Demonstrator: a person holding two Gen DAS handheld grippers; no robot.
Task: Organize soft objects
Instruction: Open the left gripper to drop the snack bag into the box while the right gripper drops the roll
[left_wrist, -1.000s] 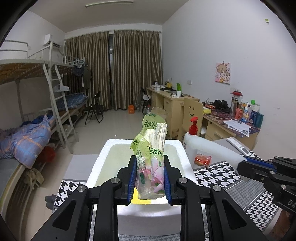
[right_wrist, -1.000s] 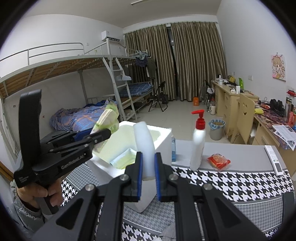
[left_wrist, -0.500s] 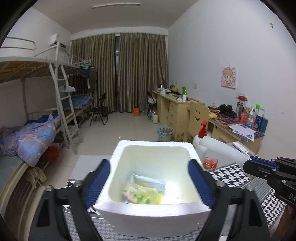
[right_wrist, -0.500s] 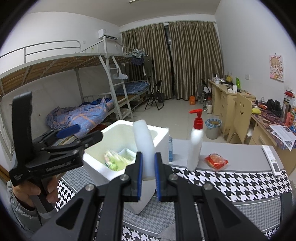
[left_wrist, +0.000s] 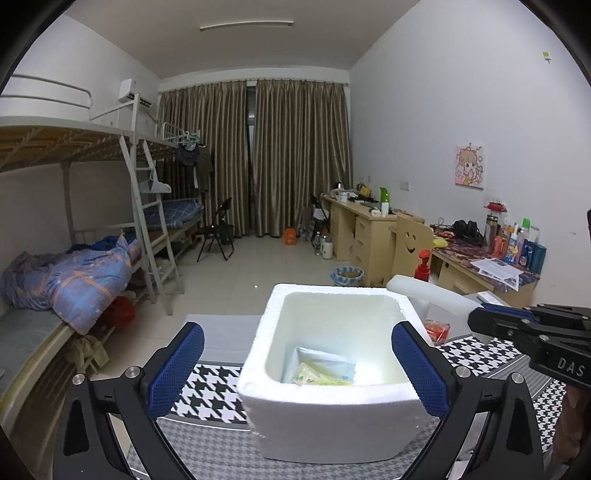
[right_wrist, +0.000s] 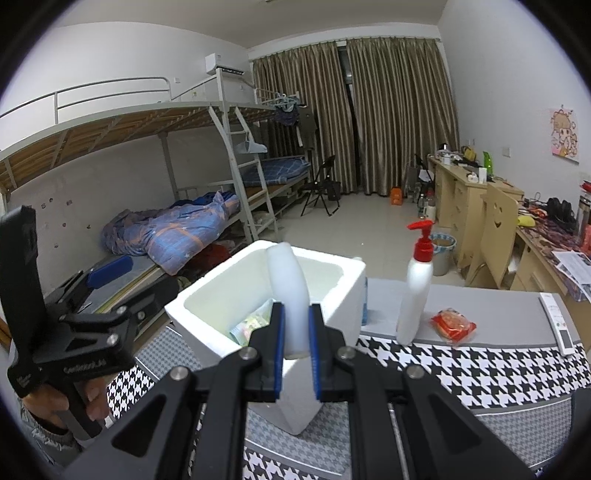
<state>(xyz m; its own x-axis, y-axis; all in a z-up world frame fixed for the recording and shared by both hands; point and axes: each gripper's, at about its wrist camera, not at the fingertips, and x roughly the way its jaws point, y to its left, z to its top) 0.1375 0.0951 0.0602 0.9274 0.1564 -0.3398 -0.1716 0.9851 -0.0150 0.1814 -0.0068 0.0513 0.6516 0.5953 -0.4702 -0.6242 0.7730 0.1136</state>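
Note:
A white foam box (left_wrist: 332, 417) stands on the houndstooth tablecloth; it also shows in the right wrist view (right_wrist: 207, 306). Green and pale tissue packs (left_wrist: 321, 374) lie on its bottom, also seen in the right wrist view (right_wrist: 251, 323). My left gripper (left_wrist: 297, 369) is open and empty, its blue pads on either side of the box, slightly above and in front of it. My right gripper (right_wrist: 295, 350) is shut on a white foam piece (right_wrist: 290, 295), held upright over the box's near right corner; the piece shows in the left wrist view (left_wrist: 432, 297).
A white pump bottle with a red top (right_wrist: 415, 284), a red snack packet (right_wrist: 452, 325) and a remote control (right_wrist: 557, 321) lie on the table to the right of the box. A bunk bed (left_wrist: 74, 280) stands left, desks (left_wrist: 369, 229) right.
My left gripper opened and let the green tissue pack drop into the box, then drew back a little. My right gripper kept hold of the foam piece and moved slightly towards the box.

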